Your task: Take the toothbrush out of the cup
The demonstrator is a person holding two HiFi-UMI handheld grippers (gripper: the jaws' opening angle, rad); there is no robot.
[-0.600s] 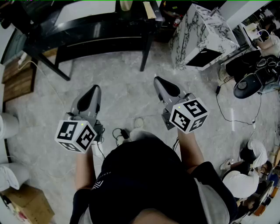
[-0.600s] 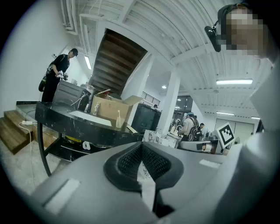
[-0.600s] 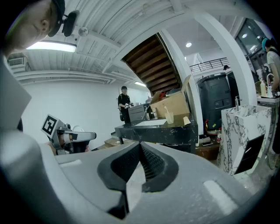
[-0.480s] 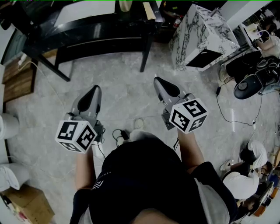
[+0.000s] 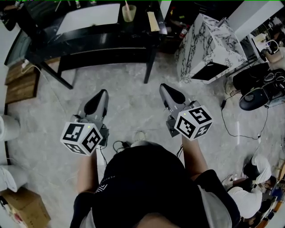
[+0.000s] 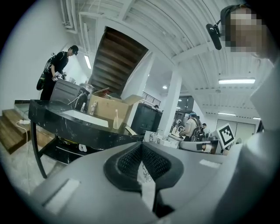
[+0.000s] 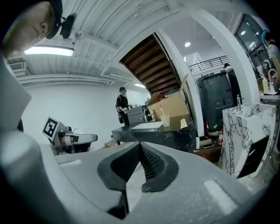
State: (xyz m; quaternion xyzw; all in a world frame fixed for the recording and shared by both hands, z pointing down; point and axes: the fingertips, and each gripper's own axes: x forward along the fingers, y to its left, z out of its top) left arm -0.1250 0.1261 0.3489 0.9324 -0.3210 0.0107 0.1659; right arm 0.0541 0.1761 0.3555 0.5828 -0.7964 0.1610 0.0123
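Note:
A pale cup [image 5: 128,13] with a toothbrush [image 5: 126,5] standing in it sits on the black table [image 5: 89,34], far ahead of both grippers. My left gripper [image 5: 99,99] and right gripper [image 5: 171,92] are held over the floor, well short of the table, jaws shut with nothing between them. In the left gripper view the cup [image 6: 116,124] and toothbrush [image 6: 116,113] are small and distant above the left gripper [image 6: 141,148]. From the right gripper [image 7: 140,146] the cup [image 7: 165,120] is also far off.
A white sheet [image 5: 89,18] and a tan card [image 5: 153,21] lie on the table. A marble block [image 5: 209,42] stands to the right, wooden steps [image 5: 18,82] to the left, a cardboard box [image 5: 26,209] near left. Cables [image 5: 234,124] trail over the floor. A person [image 6: 54,72] stands behind the table.
The head view has tipped forward, so more of the table top and the cup show. Both grippers sit slightly higher and further right in the picture. Jaws unchanged.

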